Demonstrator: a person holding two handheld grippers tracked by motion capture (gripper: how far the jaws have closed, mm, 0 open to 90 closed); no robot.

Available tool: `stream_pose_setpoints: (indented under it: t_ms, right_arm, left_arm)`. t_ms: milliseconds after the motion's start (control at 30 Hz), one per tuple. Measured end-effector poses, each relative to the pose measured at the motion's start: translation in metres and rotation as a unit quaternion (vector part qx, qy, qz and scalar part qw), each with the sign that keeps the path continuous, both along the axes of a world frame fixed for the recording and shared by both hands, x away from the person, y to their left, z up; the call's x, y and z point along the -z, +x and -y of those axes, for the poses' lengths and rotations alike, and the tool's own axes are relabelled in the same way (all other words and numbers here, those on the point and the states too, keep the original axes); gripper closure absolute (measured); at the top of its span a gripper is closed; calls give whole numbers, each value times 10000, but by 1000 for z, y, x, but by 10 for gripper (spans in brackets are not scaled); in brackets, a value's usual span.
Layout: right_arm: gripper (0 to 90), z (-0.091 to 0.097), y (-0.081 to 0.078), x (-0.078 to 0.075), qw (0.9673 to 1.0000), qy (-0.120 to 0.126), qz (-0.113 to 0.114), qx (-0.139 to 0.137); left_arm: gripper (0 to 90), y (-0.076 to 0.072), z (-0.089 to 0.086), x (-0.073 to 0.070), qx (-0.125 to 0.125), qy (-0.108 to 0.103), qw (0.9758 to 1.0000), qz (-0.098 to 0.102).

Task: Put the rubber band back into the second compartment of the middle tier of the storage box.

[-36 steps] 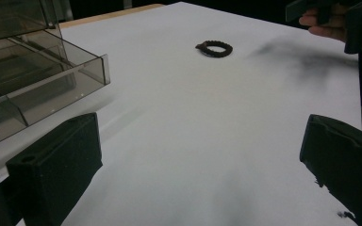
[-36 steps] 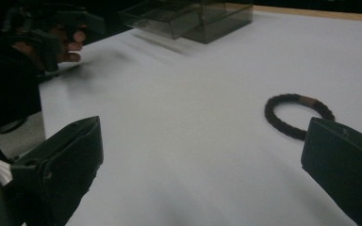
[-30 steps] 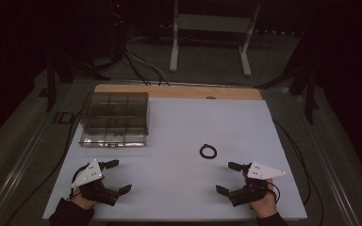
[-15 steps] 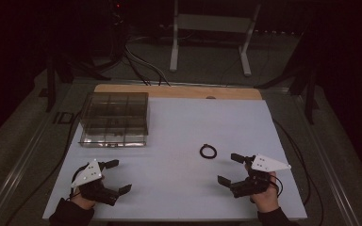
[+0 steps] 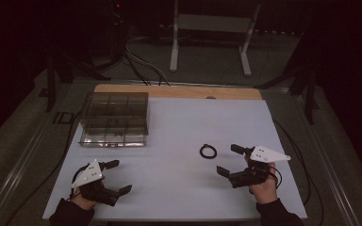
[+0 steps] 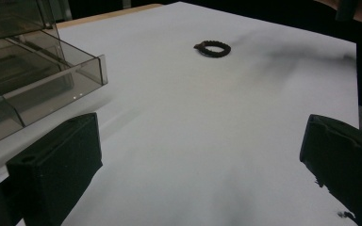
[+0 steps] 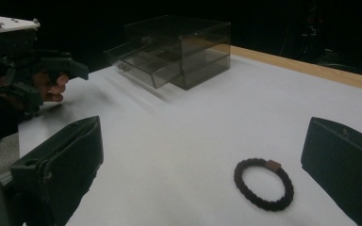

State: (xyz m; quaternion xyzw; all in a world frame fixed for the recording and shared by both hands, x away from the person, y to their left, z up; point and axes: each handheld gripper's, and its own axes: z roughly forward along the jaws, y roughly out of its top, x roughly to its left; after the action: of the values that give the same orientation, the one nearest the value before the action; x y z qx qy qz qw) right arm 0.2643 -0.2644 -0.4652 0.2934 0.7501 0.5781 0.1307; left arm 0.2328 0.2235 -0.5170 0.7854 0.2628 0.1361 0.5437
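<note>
The white rectangular table top (image 5: 179,141) carried two items. A small black braided hair tie (image 5: 209,151) with a brown bead lay flat on the right half of the surface, well apart from the smoky transparent plastic drawer box (image 5: 115,118) that stood at the far left, just in front of the bare wooden strip (image 5: 179,91) along the table's back edge.

The right gripper (image 5: 230,160) was held low over the table near the right front, jaws spread wide and empty. In the high view the hair tie sat just beside its far jaw, to the left of the tips, not touching either. In the right gripper view the hair tie (image 7: 263,183) lay on the table between the lines of the two jaws, closer to the right-hand jaw, with a gap of white surface on both sides. The drawer box (image 7: 179,49) appeared beyond it with one drawer pulled partly out.

The left gripper (image 5: 118,177) rested near the left front edge, jaws also wide apart and holding nothing. The left gripper view showed bare table between its jaws, the hair tie (image 6: 212,48) far ahead, and the near corner of the drawer box (image 6: 42,75) at the left.

A dark-sleeved hand (image 5: 264,186) gripped the right tool; the other hand (image 5: 82,202) held the left one.
</note>
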Motion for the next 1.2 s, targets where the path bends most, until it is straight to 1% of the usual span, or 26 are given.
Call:
stream_pose_setpoints:
  t_ms: [33, 300, 500, 667, 700, 800, 967, 1067, 1200]
  right_arm:
    - [0, 0, 1, -1, 10000, 32, -7, 8]
    - [0, -5, 11, -4, 10000, 26, -13, 36]
    - [0, -10, 22, -4, 10000, -42, -56, 71]
    - [0, -12, 30, -3, 9998, -32, -140, 101]
    - [0, -14, 33, -1, 9998, -68, -166, 122]
    - [0, -15, 36, 0, 9997, -75, -204, 128]
    - [0, -18, 43, 4, 9994, -152, -278, 144]
    - [0, -19, 47, 5, 9992, -173, -321, 177]
    - [0, -20, 52, 7, 9989, -186, -362, 226]
  left_arm:
    - [4, 0, 0, 0, -1, -7, 10000, 7]
    - [4, 0, 0, 0, 15, -1, 10000, -2]
    - [4, -1, 0, -1, 28, -20, 10000, 2]
    - [3, -1, 0, -1, 23, -29, 10000, -1]
    - [4, -1, 0, -1, 29, -34, 10000, 3]
    - [4, -1, 0, -1, 11, -31, 10000, 13]
    - [4, -2, 0, -1, 5, -40, 10000, 9]
    - [4, -2, 0, -2, 36, -64, 10000, 18]
    - [4, -2, -1, -2, 15, -84, 10000, 21]
